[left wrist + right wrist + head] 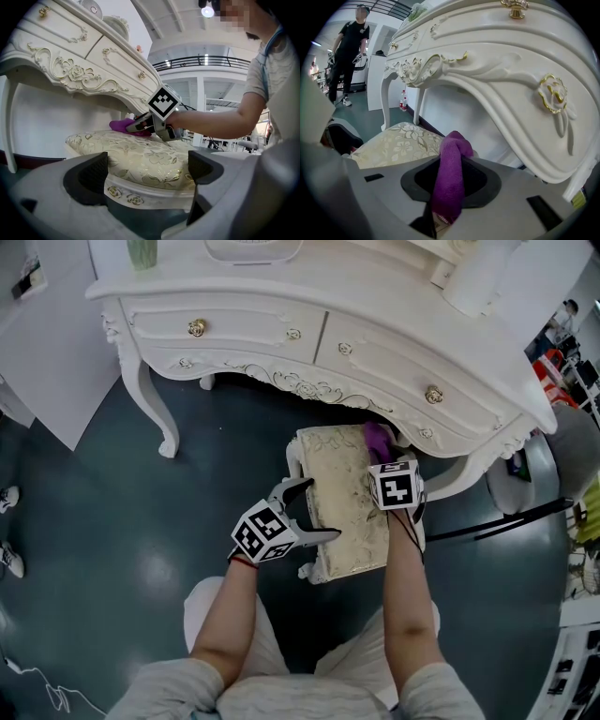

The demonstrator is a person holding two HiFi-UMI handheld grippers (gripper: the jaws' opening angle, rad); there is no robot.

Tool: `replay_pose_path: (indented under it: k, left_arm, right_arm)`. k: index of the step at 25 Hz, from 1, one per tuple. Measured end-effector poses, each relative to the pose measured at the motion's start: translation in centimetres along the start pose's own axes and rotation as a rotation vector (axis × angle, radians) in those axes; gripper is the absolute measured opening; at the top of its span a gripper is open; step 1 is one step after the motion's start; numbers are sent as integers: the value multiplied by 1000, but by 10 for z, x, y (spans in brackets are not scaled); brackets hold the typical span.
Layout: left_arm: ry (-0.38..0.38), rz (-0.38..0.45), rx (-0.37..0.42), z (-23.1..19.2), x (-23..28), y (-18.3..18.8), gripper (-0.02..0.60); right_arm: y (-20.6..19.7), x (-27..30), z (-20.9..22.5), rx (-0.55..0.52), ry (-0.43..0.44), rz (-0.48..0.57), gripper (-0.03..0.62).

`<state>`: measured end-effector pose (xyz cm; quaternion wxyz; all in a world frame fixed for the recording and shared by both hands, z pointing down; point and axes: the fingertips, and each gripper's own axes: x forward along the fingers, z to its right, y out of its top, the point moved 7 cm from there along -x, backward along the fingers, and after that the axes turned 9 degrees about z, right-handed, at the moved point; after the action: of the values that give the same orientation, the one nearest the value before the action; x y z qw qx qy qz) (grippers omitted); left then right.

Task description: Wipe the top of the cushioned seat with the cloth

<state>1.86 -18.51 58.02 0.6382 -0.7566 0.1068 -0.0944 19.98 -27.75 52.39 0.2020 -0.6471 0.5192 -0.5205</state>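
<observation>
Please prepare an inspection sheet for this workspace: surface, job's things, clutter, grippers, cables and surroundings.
Surface: seat, a cream floral cushion on a white stool, its far end under the table.
Job's things: purple cloth, resting on the far end of the seat and held by the right gripper.
Clutter: nothing seen on the seat apart from the cloth.
Grippers: left gripper open, with the seat's edge between its jaws; right gripper shut on the cloth.
Cables: thin white cord loose on the floor at the person's left.
Surroundings: white ornate table; dark floor; a person standing far off.
</observation>
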Motion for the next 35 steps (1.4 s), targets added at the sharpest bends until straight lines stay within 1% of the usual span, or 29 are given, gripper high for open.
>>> replay_pose_path:
  k: [12,27,35]
  left_arm:
    - [-3,-1,1,0,-1,0,529]
    - [-15,3,-4,-1,0,0,529]
    - [-16,0,-1,-2,0,0,529]
  right_arm:
    - [14,1,-26,5,55,9,100]
    - [37,3,-74,-38,184,40,100]
    - [46,1,-95,-58,236,64,100]
